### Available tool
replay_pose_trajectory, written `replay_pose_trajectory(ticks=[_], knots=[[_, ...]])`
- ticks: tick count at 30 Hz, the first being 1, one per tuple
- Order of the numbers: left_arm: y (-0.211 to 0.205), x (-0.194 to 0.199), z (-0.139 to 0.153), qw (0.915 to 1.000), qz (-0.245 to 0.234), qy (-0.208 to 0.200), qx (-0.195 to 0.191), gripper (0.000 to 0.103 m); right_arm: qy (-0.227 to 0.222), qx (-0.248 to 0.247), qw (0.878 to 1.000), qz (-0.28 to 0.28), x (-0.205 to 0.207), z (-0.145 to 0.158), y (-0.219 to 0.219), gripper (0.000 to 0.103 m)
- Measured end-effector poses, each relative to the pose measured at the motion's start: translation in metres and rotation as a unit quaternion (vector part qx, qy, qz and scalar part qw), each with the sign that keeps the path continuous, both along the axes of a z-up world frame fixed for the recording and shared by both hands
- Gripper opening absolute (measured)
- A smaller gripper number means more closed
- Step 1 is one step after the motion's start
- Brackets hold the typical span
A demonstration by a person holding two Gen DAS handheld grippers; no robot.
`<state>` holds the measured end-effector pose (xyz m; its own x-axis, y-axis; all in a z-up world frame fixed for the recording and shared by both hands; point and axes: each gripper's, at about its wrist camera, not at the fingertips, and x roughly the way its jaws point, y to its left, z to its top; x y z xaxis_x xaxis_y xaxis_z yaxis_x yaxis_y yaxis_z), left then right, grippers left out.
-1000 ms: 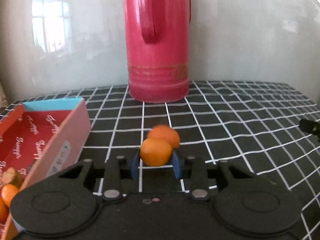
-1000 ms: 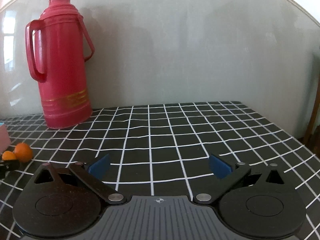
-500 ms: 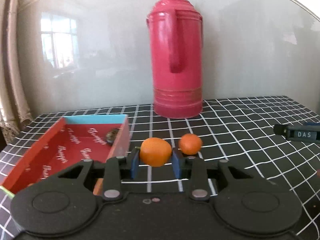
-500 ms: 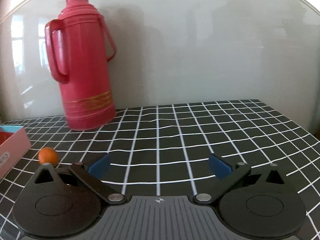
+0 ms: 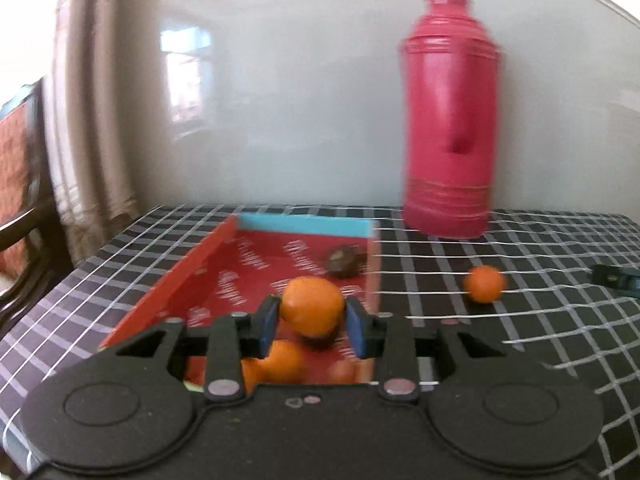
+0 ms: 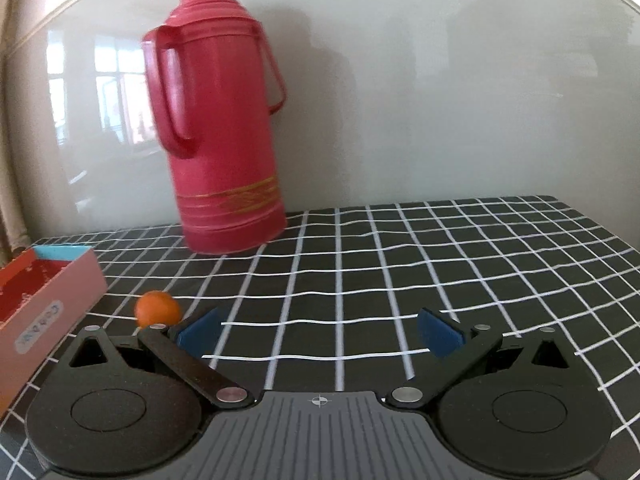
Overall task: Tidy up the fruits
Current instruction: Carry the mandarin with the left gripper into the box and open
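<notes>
Behind my table (image 6: 440, 264), with its black cloth gridded in white, stands a glossy pale wall (image 6: 440, 100) that mirrors a bright window (image 5: 186, 68). At my far left hang beige curtains (image 5: 86, 120) beside a dark wooden chair (image 5: 24, 208).

The left black two-finger gripper with blue pads (image 5: 313, 322) has its jaws drawn in close, the pads pressing both sides of a round orange mandarin (image 5: 313, 312) held level and raised off the surface. The right black two-finger gripper with blue pads (image 6: 320, 330) is held level and low over the surface, its jaws spread wide with nothing between them.
</notes>
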<state>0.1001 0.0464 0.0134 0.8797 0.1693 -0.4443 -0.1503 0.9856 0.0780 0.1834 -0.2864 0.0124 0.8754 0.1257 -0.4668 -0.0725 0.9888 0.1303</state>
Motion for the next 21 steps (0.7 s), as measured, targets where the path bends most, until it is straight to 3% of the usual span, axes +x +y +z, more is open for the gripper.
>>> replay_pose_trajectory(ticks=[2,5,11,21], knots=[[0.011,-0.006,0.002,0.9991,0.035,-0.024,0.007,0.096,-0.016,0.007,1.0,0.015,-0.003,0.004,0.007,0.103],[0.022,-0.016,0.008,0.9957,0.063,-0.064,0.022,0.097,-0.033,0.003,0.999,0.04,-0.003,0.007,0.021,0.103],[0.045,-0.014,0.005,0.9953,0.084,-0.048,0.006,0.097,-0.039,-0.042,0.995,0.076,0.008,0.006,0.06,0.103],[0.097,-0.027,-0.001,0.9903,0.132,-0.043,-0.009,0.097,-0.014,-0.092,0.99,0.105,0.034,-0.007,0.12,0.103]])
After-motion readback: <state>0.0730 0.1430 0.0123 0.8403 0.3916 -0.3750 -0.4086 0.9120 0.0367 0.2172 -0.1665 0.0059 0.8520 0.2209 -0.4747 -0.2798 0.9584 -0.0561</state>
